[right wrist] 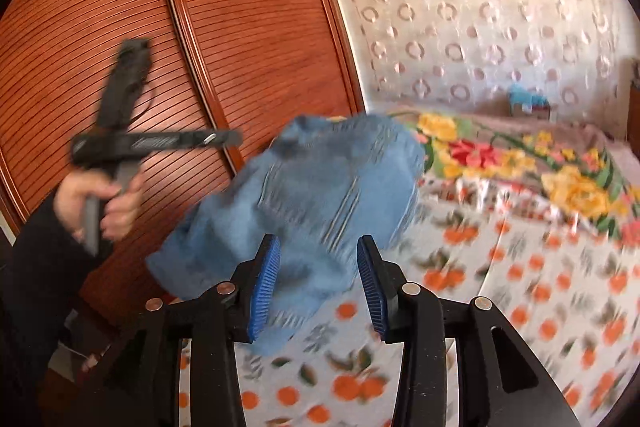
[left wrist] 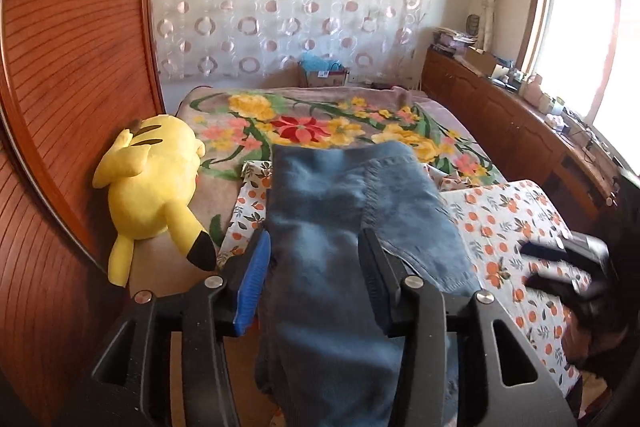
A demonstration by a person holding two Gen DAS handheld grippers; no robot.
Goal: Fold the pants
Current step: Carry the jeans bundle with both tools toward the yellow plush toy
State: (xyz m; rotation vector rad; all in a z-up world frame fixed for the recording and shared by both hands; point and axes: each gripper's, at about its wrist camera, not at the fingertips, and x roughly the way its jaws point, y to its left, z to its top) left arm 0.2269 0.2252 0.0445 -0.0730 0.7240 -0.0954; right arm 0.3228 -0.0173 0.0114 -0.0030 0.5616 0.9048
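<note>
Blue denim pants (left wrist: 320,207) lie bunched on the bed's orange-print sheet (left wrist: 500,227). In the left wrist view they run from the floral blanket toward me and pass between the fingers of my left gripper (left wrist: 314,239), whose jaws stand apart with no visible pinch on the cloth. In the blurred right wrist view the pants (right wrist: 312,187) hang as a rumpled heap off the bed's left side. My right gripper (right wrist: 318,241) is open just in front of them, with cloth and sheet (right wrist: 520,287) showing in the gap. A hand (right wrist: 100,203) grips the left tool's handle.
A yellow plush toy (left wrist: 152,187) lies at the bed's left edge against the slatted wooden wardrobe (left wrist: 72,87). A floral blanket (left wrist: 304,127) covers the far half of the bed. A low wooden cabinet (left wrist: 500,115) with clutter runs under the window on the right.
</note>
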